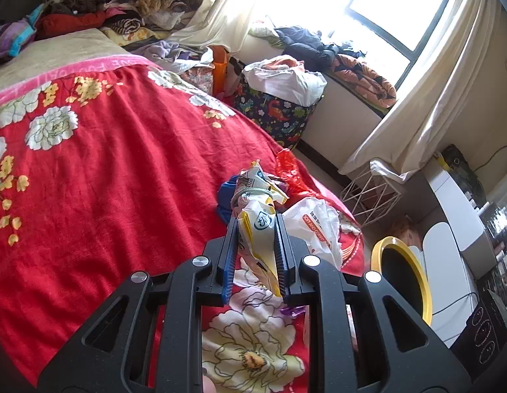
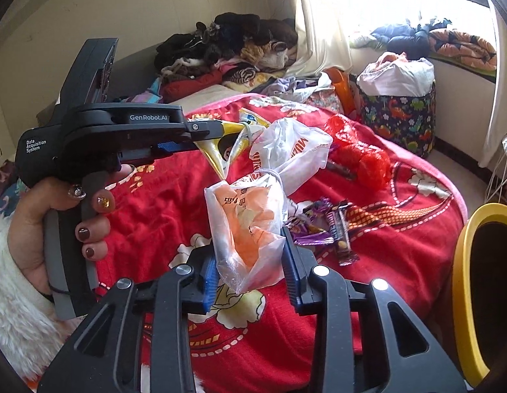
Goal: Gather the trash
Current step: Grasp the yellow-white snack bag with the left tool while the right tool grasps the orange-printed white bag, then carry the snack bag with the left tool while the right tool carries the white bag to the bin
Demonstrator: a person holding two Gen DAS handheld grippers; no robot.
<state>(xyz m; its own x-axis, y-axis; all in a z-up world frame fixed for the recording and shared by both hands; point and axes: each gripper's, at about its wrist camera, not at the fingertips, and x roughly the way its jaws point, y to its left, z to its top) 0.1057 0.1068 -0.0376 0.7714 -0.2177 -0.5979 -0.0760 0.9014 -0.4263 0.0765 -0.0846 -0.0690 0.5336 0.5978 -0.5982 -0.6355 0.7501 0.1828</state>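
Observation:
My left gripper (image 1: 255, 222) is shut on a yellow and white snack wrapper (image 1: 258, 219) and holds it above the red floral bedspread (image 1: 106, 163). It shows from the side in the right wrist view (image 2: 217, 134), with the wrapper (image 2: 229, 145) hanging from it. My right gripper (image 2: 250, 258) is shut on a clear plastic bag with orange print (image 2: 247, 226), tied to a white bag (image 2: 286, 150). A red mesh bag (image 2: 358, 154), purple wrappers (image 2: 310, 229) and a dark candy bar wrapper (image 2: 340, 232) lie on the bed. A yellow-rimmed bin (image 2: 463, 288) stands at the bed's right edge.
A dinosaur-print basket (image 2: 397, 118) full of laundry stands by the window. Piled clothes (image 2: 227, 49) lie at the head of the bed. A white wire stand (image 1: 371, 193) and a white desk (image 1: 450, 196) stand to the right on the floor.

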